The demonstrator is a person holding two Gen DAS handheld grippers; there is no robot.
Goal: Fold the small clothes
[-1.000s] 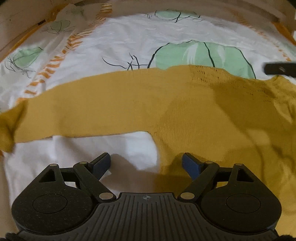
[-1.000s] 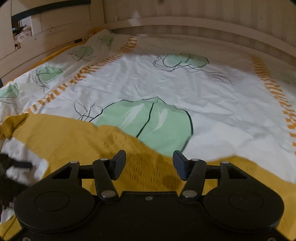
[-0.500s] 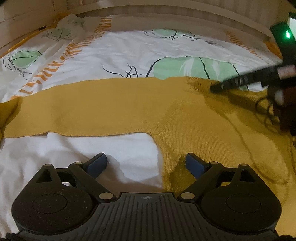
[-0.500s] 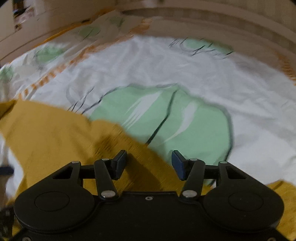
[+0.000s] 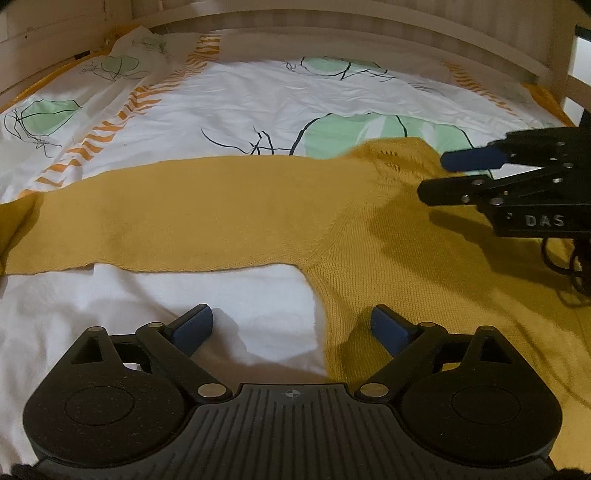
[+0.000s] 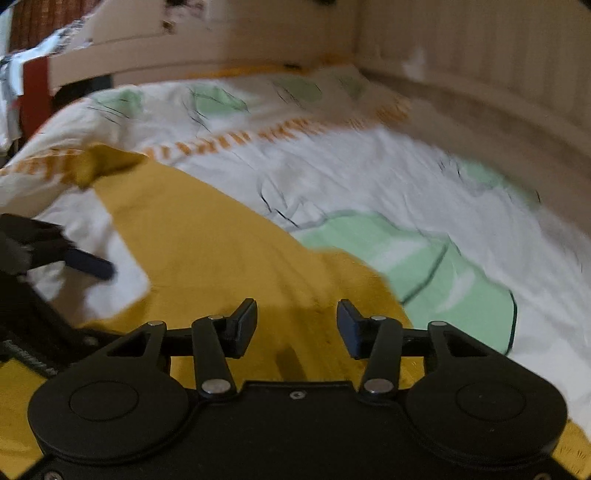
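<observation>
A mustard-yellow knitted sweater (image 5: 229,218) lies flat on the bed, one long sleeve stretched out to the left. My left gripper (image 5: 291,328) is open and empty, low over the sweater's side edge below the armpit. My right gripper (image 6: 295,325) is open and empty, hovering over the sweater (image 6: 207,251) near its shoulder. In the left wrist view the right gripper (image 5: 439,173) comes in from the right above the neckline. The left gripper's blue fingertip (image 6: 90,266) shows at the left of the right wrist view.
The bed sheet (image 5: 236,107) is white with green leaf prints and orange striped bands. A wooden bed frame (image 5: 332,33) runs round the far side and both ends. A black cable (image 5: 565,258) hangs from the right gripper over the sweater.
The right gripper has swung left over the sweater's shoulder, further into the left wrist view. The left gripper has stayed nearly in place, still open.
</observation>
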